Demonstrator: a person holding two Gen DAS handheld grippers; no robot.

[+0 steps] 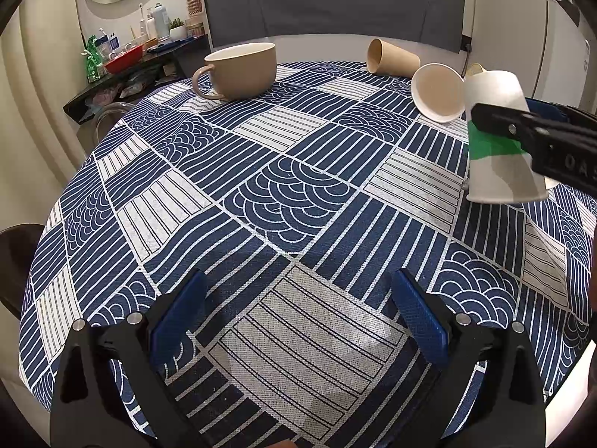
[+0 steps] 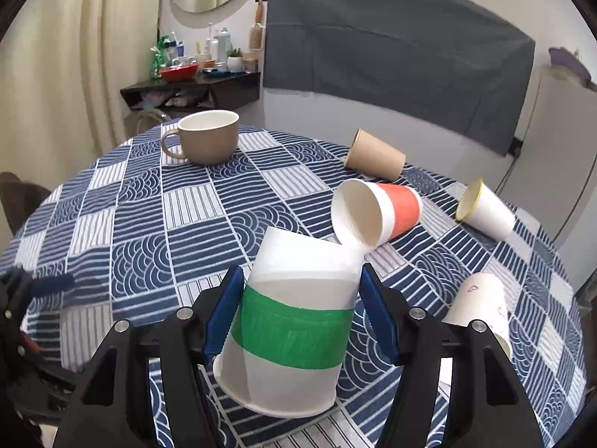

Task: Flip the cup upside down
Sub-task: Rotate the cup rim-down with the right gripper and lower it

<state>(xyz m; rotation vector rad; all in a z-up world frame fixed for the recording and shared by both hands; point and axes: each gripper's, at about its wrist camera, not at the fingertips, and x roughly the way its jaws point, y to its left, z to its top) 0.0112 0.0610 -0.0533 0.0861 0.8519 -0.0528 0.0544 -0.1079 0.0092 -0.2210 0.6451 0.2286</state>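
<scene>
My right gripper is shut on a white paper cup with a green band. The cup is mouth down, slightly tilted, with its rim just above or on the tablecloth. In the left wrist view the same cup hangs at the right edge, clamped by the right gripper's black finger. My left gripper is open and empty, low over the near part of the table.
On the blue patterned tablecloth stand a beige mug upright and several paper cups on their sides: brown, orange-and-white, yellow-rimmed white. A white cup with pink hearts is at the right.
</scene>
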